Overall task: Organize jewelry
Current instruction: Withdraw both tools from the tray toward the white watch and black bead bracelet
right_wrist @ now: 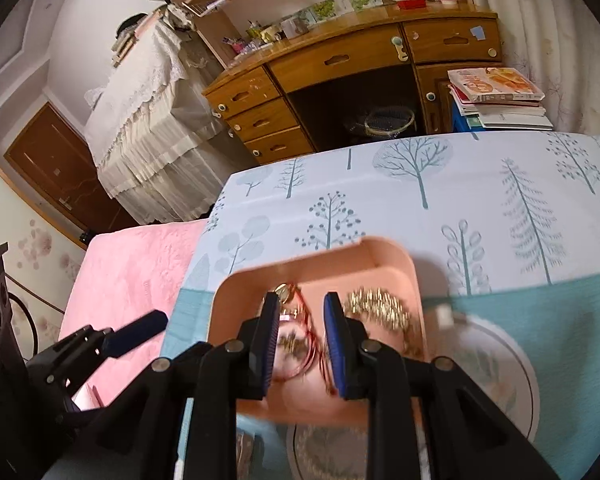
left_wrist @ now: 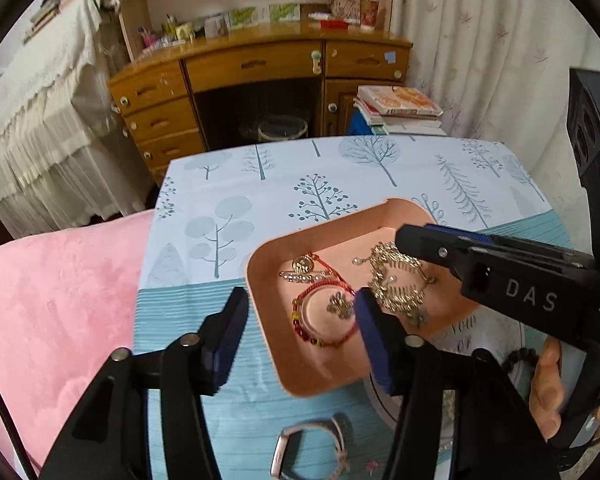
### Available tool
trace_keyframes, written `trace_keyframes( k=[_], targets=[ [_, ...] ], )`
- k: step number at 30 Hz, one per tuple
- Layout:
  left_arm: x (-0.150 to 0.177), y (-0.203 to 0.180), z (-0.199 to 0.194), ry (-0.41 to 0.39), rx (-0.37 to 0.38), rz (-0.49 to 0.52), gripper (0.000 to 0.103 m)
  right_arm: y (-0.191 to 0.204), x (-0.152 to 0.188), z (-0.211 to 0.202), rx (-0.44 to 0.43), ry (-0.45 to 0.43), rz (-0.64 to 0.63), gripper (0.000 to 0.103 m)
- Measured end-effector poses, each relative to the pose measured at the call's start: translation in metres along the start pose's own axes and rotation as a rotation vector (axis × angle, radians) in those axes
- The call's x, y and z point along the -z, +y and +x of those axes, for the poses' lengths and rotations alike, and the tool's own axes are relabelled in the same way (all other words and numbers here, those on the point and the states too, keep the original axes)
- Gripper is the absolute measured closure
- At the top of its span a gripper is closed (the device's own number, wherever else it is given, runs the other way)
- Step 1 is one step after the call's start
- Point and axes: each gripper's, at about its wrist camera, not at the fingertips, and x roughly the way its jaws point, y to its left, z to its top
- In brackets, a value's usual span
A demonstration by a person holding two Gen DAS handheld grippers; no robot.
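- The room behind my table holds a wooden desk (left_wrist: 260, 68) with drawers, a white lace-draped piece (left_wrist: 40, 92) to its left, pale curtains (left_wrist: 480, 40) on the right, and a stack of books (left_wrist: 400, 110) beside the desk.
- A pink blanket (left_wrist: 60, 300) lies along the left edge of the table.
- My table is covered by a cloth (left_wrist: 260, 184) printed with blue-grey trees, striped teal on its near part.
- A round plate (right_wrist: 512, 360) sits on the teal part, partly under the tray's near right corner.
- The pink tray (left_wrist: 268, 320) sits on the cloth, and the jewelry is inside it: a gold leafy chain (left_wrist: 396, 280) at right, a red cord bracelet (left_wrist: 324, 316) at left, a gold coin charm (left_wrist: 303, 265) and a small pearl clip (left_wrist: 300, 278) farther back.
- A pale watch (left_wrist: 312, 452) lies on the cloth outside the tray, nearest me.
- My left tongs (left_wrist: 300, 320) stand wide, straddling the tray's left wall, gripping nothing.
- My right tongs (right_wrist: 300, 344) are narrow over the red bracelet; blur hides whether the pads press anything.
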Motion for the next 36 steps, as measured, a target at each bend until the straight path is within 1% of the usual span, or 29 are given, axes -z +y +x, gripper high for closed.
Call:
trace_keyframes(
  k=[4,6,7,9,10,11,15,20,23,27,32,36],
  targets=[
    [0.015,-0.003,-0.027,-0.051,0.016,-0.016,0.046,0.003,0.022,-0.023,-0.008,-0.021,-0.01,0.08],
    [0.024,-0.004,-0.045,-0.097,0.009,-0.028,0.046,0.005,0.03,-0.034,-0.007,-0.032,-0.014,0.08],
    [0.027,-0.004,-0.053,-0.119,0.005,-0.035,0.044,0.006,0.035,-0.039,-0.004,-0.036,-0.017,0.08],
    [0.036,-0.004,-0.07,-0.156,0.004,-0.06,0.03,0.007,0.045,-0.052,0.002,-0.044,-0.023,0.08],
    [0.041,-0.005,-0.078,-0.174,0.005,-0.071,0.027,0.007,0.05,-0.058,0.005,-0.051,-0.023,0.08],
    [0.046,-0.007,-0.086,-0.191,0.003,-0.08,0.025,0.008,0.055,-0.064,0.009,-0.058,-0.024,0.08],
    [0.065,-0.017,-0.112,-0.236,-0.018,-0.084,0.022,0.008,0.074,-0.085,0.026,-0.082,-0.035,0.08],
    [0.092,-0.03,-0.133,-0.267,-0.017,-0.082,0.013,0.009,0.097,-0.111,0.031,-0.107,-0.044,0.08],
    [0.109,-0.038,-0.141,-0.272,-0.012,-0.075,0.013,0.011,0.111,-0.127,0.039,-0.133,-0.058,0.08],
    [0.128,-0.046,-0.148,-0.288,-0.036,-0.073,0.013,0.007,0.128,-0.142,0.043,-0.152,-0.063,0.08],
    [0.142,-0.051,-0.143,-0.257,0.001,-0.088,0.013,-0.002,0.144,-0.151,0.06,-0.165,-0.05,0.08],
    [0.151,-0.055,-0.139,-0.25,0.006,-0.097,0.013,-0.008,0.157,-0.156,0.089,-0.176,-0.05,0.08]
  ],
)
